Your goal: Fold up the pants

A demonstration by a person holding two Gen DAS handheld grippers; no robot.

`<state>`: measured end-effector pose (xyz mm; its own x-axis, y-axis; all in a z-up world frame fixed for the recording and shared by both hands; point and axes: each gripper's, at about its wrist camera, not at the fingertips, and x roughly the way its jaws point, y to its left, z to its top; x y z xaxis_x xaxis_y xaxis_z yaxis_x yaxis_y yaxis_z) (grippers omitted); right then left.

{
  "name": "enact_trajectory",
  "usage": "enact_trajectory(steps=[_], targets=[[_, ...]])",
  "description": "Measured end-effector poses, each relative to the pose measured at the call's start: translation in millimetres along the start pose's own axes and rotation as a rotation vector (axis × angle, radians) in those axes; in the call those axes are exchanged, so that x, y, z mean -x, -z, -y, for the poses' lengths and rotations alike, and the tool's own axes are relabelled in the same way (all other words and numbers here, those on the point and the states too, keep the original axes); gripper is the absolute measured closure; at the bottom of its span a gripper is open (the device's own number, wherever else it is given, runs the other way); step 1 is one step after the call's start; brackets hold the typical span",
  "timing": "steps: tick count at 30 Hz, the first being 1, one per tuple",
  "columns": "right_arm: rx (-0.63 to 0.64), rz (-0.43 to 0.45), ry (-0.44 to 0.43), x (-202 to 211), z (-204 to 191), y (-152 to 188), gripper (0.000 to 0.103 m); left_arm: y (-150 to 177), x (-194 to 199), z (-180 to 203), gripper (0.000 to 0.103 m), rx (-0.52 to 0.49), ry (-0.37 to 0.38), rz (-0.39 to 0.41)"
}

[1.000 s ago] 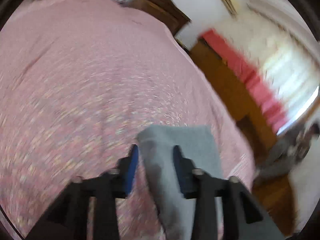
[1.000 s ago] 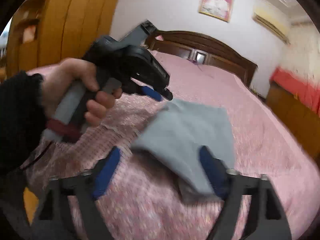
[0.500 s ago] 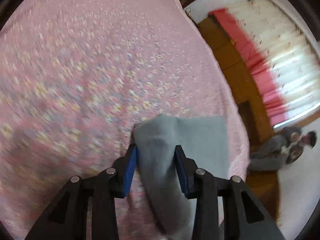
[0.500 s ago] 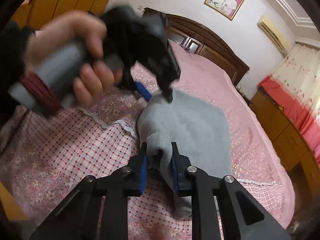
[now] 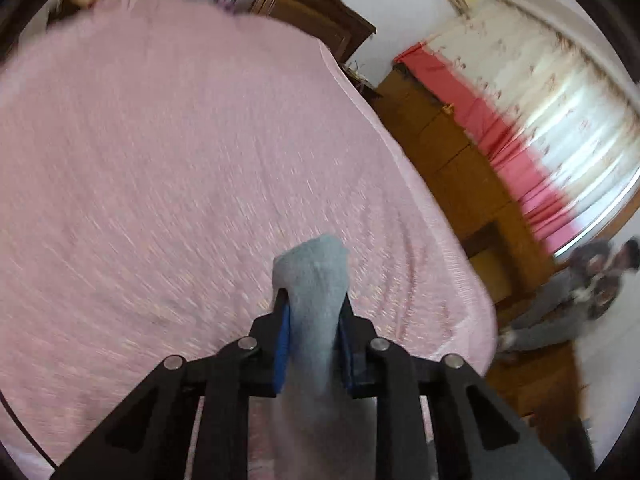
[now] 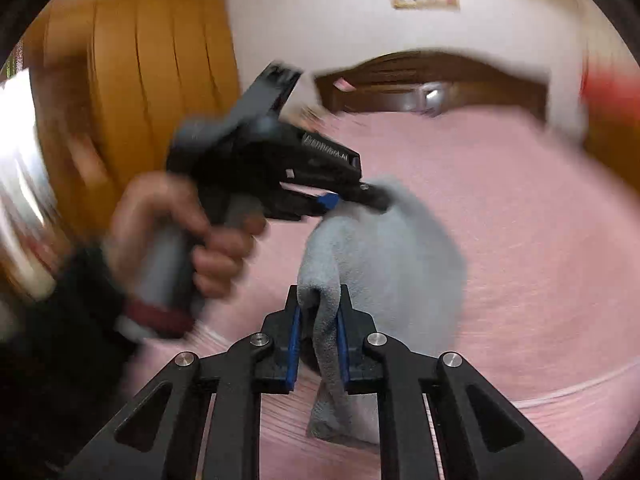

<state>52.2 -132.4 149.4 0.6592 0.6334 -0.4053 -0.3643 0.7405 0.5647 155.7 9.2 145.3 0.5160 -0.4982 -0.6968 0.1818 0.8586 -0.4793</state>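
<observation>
Both grippers pinch the grey pants above the pink bed.

Left wrist: my left gripper (image 5: 311, 334), jaws closing, clamps a bunched pants (image 5: 316, 280) edge over the bed (image 5: 160, 160).
Right wrist: my right gripper (image 6: 319, 334), jaws closing, grips the near edge; cloth spans far-left to the other gripper. No containers.

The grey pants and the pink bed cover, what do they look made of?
Pants: soft, matte, fuzzy knit, probably fleece or jersey; the napped surface bunches thickly between the tongs. Bed cover: thin woven cloth, likely cotton, matte, faintly wrinkled near its edge. Blur hides the weave, so both are guesses.
</observation>
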Motion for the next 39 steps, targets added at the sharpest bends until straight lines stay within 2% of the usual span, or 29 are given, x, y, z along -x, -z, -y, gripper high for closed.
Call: enact_trajectory(steps=[1, 2, 3, 5, 7, 10, 11, 13, 15, 16, 19, 21, 23, 24, 26, 28, 29, 30, 31, 32, 33, 34, 36, 37, 39], targets=[[-0.065, 0.032, -0.054, 4.0, 9.6, -4.0, 0.087, -9.1, 15.6, 16.0, 0.081, -0.048, -0.052, 0.018], [-0.156, 0.085, -0.123, 11.8, 27.2, -7.1, 0.087, -16.2, 15.4, 30.3, 0.081, -0.080, -0.078, 0.021], [-0.187, 0.119, -0.140, 17.9, 39.0, -6.3, 0.087, -19.1, 19.3, 44.7, 0.081, -0.121, -0.106, 0.019], [-0.228, 0.167, -0.118, 32.2, 63.5, 2.2, 0.087, -21.0, 2.4, 82.6, 0.081, -0.205, -0.150, -0.025], [-0.307, 0.191, -0.114, 45.1, 90.6, 19.9, 0.087, -18.2, -39.4, 123.8, 0.081, -0.292, -0.196, -0.105], [-0.427, 0.195, -0.008, 65.1, 143.9, 50.6, 0.087, -5.6, -135.9, 174.1, 0.081, -0.398, -0.277, -0.244], [-0.480, 0.210, 0.045, 77.4, 172.0, 62.5, 0.087, 1.5, -166.6, 185.2, 0.082, -0.401, -0.273, -0.287], [-0.551, 0.254, 0.086, 96.3, 205.0, 80.1, 0.087, 10.8, -213.0, 206.6, 0.082, -0.366, -0.223, -0.346], [-0.672, 0.298, 0.097, 121.1, 247.0, 95.2, 0.087, 20.9, -253.4, 231.1, 0.082, -0.344, -0.183, -0.392], [-0.724, 0.329, 0.104, 136.2, 269.6, 102.5, 0.087, 29.0, -274.5, 252.0, 0.082, -0.377, -0.201, -0.411], [-0.754, 0.371, 0.188, 163.5, 301.8, 106.7, 0.087, 48.4, -316.1, 293.0, 0.081, -0.500, -0.258, -0.436], [-0.742, 0.371, 0.256, 172.1, 305.8, 112.1, 0.088, 54.5, -334.4, 307.1, 0.080, -0.536, -0.275, -0.451], [-0.723, 0.357, 0.292, 172.0, 305.8, 111.8, 0.088, 55.6, -344.9, 313.3, 0.073, -0.536, -0.277, -0.462], [-0.712, 0.348, 0.312, 176.0, 307.8, 110.6, 0.088, 51.8, -342.2, 314.9, 0.072, -0.527, -0.247, -0.455], [-0.660, 0.329, 0.394, 180.1, 298.5, 107.4, 0.085, 36.0, -315.6, 310.3, 0.071, -0.447, -0.065, -0.380], [-0.639, 0.350, 0.441, 176.4, 288.2, 100.4, 0.078, 22.7, -277.1, 296.4, 0.065, -0.331, 0.173, -0.327], [-0.630, 0.379, 0.457, 183.7, 287.9, 100.5, 0.069, 18.5, -251.7, 285.2, 0.057, -0.284, 0.261, -0.286], [-0.625, 0.397, 0.450, 190.3, 296.0, 96.0, 0.057, 15.2, -223.3, 272.8, 0.051, -0.257, 0.313, -0.230], [-0.619, 0.409, 0.422, 196.5, 294.7, 97.2, 0.052, 16.1, -194.5, 258.0, 0.038, -0.245, 0.348, -0.160], [-0.613, 0.413, 0.379, 197.2, 295.2, 96.3, 0.045, 20.9, -169.4, 242.0, 0.031, -0.249, 0.348, -0.097], [-0.605, 0.407, 0.350, 194.5, 295.2, 94.6, 0.039, 27.7, -153.2, 227.5, 0.031, -0.254, 0.323, -0.058], [-0.599, 0.396, 0.343, 191.9, 292.2, 91.6, 0.037, 33.8, -138.5, 207.8, 0.031, -0.241, 0.299, -0.029], [-0.587, 0.348, 0.381, 177.8, 291.0, 87.7, 0.035, 50.7, -126.4, 160.5, 0.031, -0.096, 0.327, 0.027], [-0.585, 0.338, 0.403, 176.5, 288.3, 84.6, 0.035, 61.1, -127.2, 130.7, 0.031, 0.024, 0.376, 0.025], [-0.564, 0.323, 0.469, 167.9, 288.2, 73.8, 0.035, 75.7, -134.2, 97.3, 0.031, 0.173, 0.427, 0.027]])
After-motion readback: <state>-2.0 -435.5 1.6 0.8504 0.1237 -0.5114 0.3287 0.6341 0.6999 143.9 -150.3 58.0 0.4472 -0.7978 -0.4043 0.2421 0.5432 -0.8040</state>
